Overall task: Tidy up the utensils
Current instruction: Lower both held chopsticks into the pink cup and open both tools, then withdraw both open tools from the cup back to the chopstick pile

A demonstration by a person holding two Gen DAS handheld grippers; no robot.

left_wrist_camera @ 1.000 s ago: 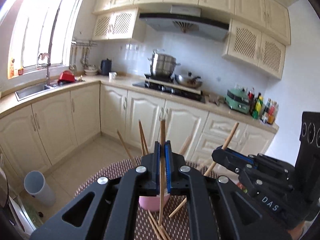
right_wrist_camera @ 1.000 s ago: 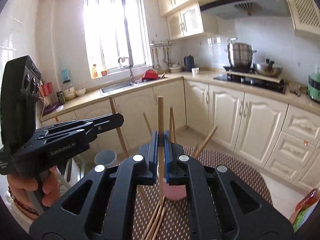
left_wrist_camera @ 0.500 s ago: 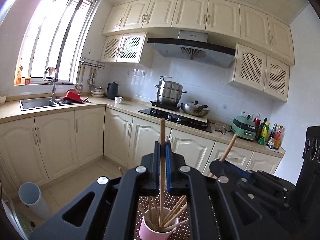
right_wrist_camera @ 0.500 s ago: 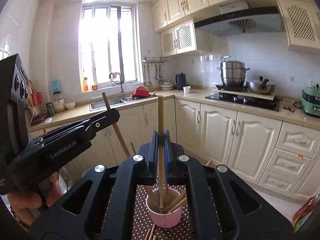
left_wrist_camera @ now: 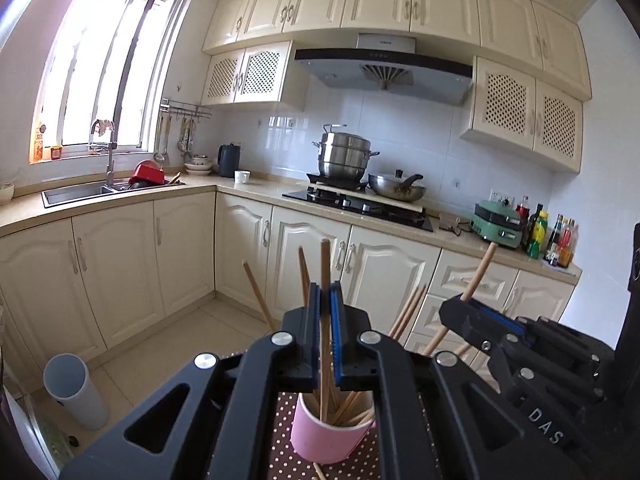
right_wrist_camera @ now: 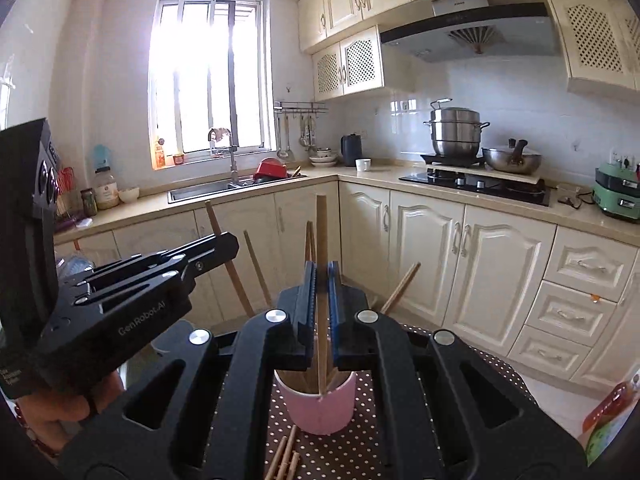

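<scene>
White letters reading "DAS" are printed on the black body of the right gripper (left_wrist_camera: pixel 472 314), seen from the left wrist camera. From the right wrist camera, "GenRobot.AI" is printed in pale letters on the side of the left gripper (right_wrist_camera: pixel 224 246). The small brand mark on the range hood (left_wrist_camera: pixel 384 68) is too small to read.

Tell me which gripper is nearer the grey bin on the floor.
Left. The left gripper has the grey bin off its left side; the right gripper sits farther right, beyond it. Each grips a chopstick.
</scene>
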